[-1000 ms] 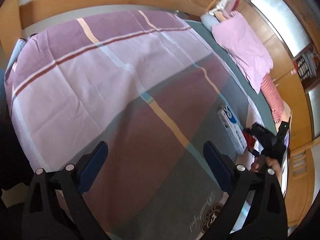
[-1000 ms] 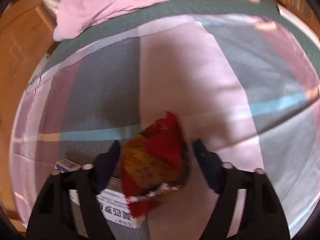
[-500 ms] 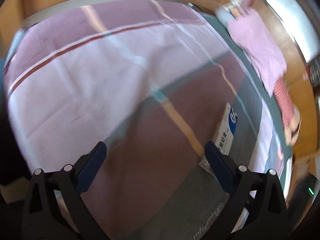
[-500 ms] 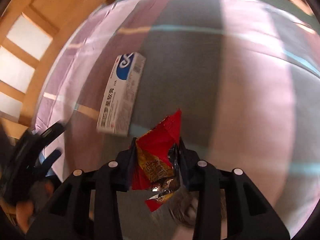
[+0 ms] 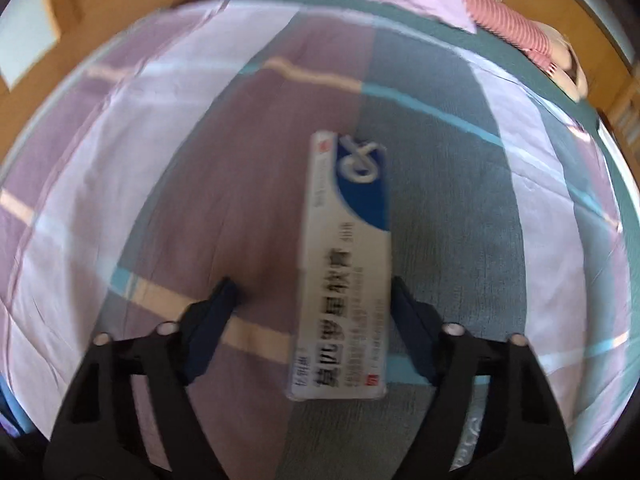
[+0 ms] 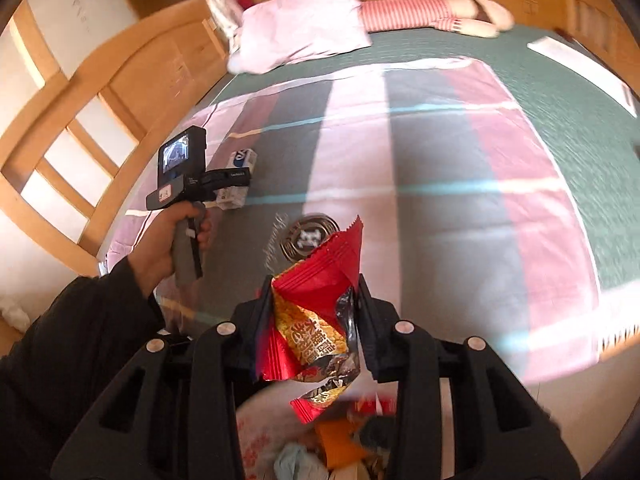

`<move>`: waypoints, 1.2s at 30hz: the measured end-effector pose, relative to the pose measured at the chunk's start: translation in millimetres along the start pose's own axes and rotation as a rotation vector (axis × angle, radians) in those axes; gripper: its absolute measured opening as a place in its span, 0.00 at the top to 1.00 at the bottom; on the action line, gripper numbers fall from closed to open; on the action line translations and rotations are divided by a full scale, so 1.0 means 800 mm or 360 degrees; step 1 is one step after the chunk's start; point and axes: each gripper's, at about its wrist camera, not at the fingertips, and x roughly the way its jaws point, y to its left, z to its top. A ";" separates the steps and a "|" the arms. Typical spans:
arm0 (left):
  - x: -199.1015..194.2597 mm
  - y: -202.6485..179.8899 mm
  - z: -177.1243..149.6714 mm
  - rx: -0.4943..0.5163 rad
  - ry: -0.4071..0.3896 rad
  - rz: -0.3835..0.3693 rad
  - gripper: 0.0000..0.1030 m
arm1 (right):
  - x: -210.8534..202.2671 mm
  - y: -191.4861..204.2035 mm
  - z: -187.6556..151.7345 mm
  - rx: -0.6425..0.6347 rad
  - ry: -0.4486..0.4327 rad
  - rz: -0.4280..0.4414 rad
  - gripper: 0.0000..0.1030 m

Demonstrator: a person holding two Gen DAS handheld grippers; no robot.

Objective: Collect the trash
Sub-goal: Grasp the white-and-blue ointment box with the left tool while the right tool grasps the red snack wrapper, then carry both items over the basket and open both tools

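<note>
We see a daylit room, bright on the bed (image 6: 460,160) toward its right edge. Motion blur smears the white box (image 5: 348,264) in the left wrist view. Fisheye bending curves the wooden bed frame (image 6: 132,76), dark vignette fills the corners, and foil on the red wrapper (image 6: 316,320) glints.

Bed covered by a plaid blanket (image 6: 420,152) in pink, grey and maroon blocks over a green sheet (image 6: 560,92). Far end: pink pillow (image 6: 304,28), striped plush toy (image 6: 424,12) to its right. Wooden bed frame (image 6: 80,120) on the left.
</note>
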 end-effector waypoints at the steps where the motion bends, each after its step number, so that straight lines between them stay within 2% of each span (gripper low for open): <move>1: -0.001 -0.003 -0.001 0.0025 -0.0010 -0.0007 0.53 | -0.005 -0.001 -0.011 0.0027 -0.0014 -0.0004 0.63; 2: -0.005 -0.005 -0.003 0.0031 -0.0025 -0.0017 0.61 | -0.007 0.000 -0.020 0.0049 -0.0028 -0.0006 0.63; 5: -0.017 -0.012 -0.011 0.0064 -0.0068 -0.0046 0.61 | -0.021 -0.010 -0.041 0.0117 -0.0059 0.0010 0.63; 7: -0.039 -0.017 -0.020 0.0105 -0.0151 -0.0069 0.61 | -0.028 -0.012 -0.052 0.0141 -0.0076 -0.0005 0.63; 11: -0.116 -0.020 -0.050 0.0145 -0.0323 -0.0172 0.61 | -0.051 -0.013 -0.073 0.0154 -0.0124 -0.0044 0.63; 14: -0.193 -0.019 -0.090 0.0195 -0.0437 -0.0252 0.61 | -0.071 -0.014 -0.093 0.0166 -0.0171 -0.0076 0.63; 17: -0.268 -0.026 -0.155 0.0312 -0.0502 -0.0341 0.61 | -0.089 -0.013 -0.110 0.0172 -0.0220 -0.0113 0.63; 20: -0.315 -0.037 -0.212 0.0429 -0.0513 -0.0411 0.61 | -0.113 -0.008 -0.125 0.0156 -0.0291 -0.0149 0.63; 25: -0.364 -0.048 -0.286 0.0569 -0.0496 -0.0499 0.61 | -0.150 0.002 -0.151 0.0078 -0.0390 -0.0234 0.63; 30: -0.393 -0.052 -0.330 0.0630 -0.0494 -0.0555 0.61 | -0.158 -0.006 -0.173 0.0093 -0.0381 -0.0304 0.63; 32: -0.401 -0.056 -0.344 0.0659 -0.0487 -0.0586 0.61 | -0.153 -0.008 -0.177 0.0090 -0.0350 -0.0342 0.59; 34: -0.405 -0.061 -0.353 0.0687 -0.0479 -0.0601 0.61 | -0.149 -0.010 -0.184 0.0088 -0.0316 -0.0368 0.49; 36: -0.409 -0.066 -0.363 0.0712 -0.0479 -0.0610 0.61 | -0.152 -0.013 -0.188 0.0107 -0.0332 -0.0376 0.43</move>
